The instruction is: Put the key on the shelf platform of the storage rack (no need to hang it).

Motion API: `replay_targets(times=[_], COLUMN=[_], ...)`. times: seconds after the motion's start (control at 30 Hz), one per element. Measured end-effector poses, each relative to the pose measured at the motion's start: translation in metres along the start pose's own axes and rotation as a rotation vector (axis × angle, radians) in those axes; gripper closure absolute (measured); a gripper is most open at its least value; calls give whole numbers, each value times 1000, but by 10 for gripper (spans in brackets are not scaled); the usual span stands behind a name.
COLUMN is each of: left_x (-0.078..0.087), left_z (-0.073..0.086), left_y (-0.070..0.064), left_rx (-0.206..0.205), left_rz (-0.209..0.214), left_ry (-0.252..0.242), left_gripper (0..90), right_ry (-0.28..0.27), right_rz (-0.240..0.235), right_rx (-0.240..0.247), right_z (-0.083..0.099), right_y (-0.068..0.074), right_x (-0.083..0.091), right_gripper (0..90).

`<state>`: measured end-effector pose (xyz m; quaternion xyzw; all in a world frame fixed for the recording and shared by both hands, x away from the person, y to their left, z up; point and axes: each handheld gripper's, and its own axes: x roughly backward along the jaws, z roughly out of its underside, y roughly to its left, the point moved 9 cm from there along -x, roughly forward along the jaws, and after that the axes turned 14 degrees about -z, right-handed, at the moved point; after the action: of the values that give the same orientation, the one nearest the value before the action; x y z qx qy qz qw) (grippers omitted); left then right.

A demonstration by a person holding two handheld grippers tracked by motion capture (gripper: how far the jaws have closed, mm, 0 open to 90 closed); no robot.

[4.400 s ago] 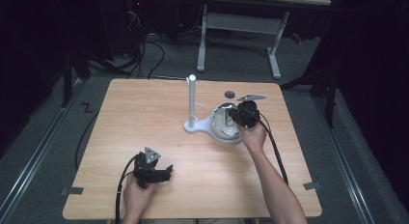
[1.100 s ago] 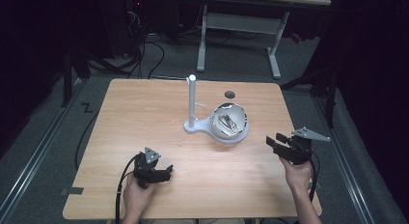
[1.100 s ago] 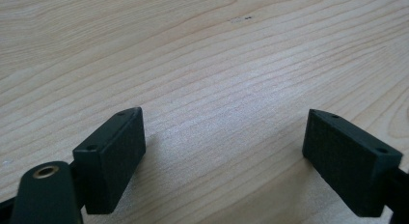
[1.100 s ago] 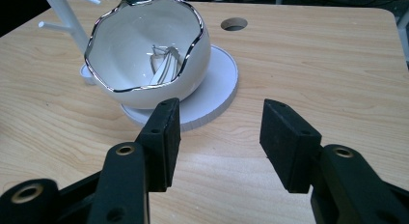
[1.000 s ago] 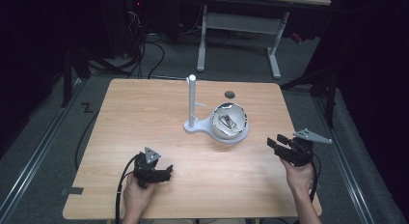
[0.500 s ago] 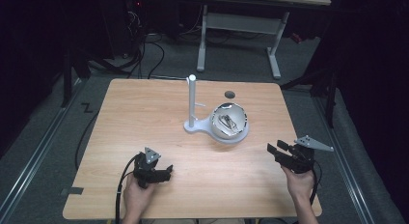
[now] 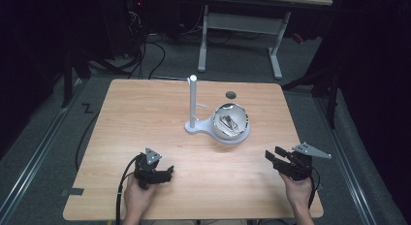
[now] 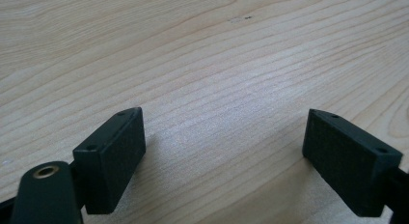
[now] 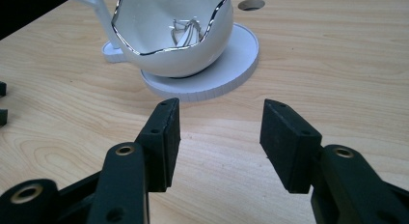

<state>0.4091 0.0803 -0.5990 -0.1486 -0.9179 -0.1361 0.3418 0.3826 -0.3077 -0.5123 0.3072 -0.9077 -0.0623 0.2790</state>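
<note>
Right gripper (image 7: pixel 274 157) and left gripper (image 7: pixel 166 171) rested on the table (image 7: pixel 145 118), jaws apart, well clear of the white bowl (image 7: pixel 231 123).

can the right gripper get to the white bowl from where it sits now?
Probably yes. The right gripper is open, holds nothing, and points toward the white bowl on its round stand base. Bare table lies between them, with nothing in the path.

My right gripper (image 7: pixel 277 157) has left the white bowl (image 7: pixel 231 122) at frame centre, where it sat 4.4 s ago, and moved back to the lower right of the high view, jaws apart and empty.
</note>
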Motion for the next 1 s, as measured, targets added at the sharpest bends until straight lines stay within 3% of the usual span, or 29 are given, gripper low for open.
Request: replay_targets(times=[1.0], left_x=[0], left_z=[0], left_y=[0], left_rx=[0], left_rz=[0], left_ry=[0], left_gripper=[155], right_ry=[35], right_rz=[-29], right_rx=[-11], right_z=[25], right_y=[13], right_x=[-20], right_gripper=[499])
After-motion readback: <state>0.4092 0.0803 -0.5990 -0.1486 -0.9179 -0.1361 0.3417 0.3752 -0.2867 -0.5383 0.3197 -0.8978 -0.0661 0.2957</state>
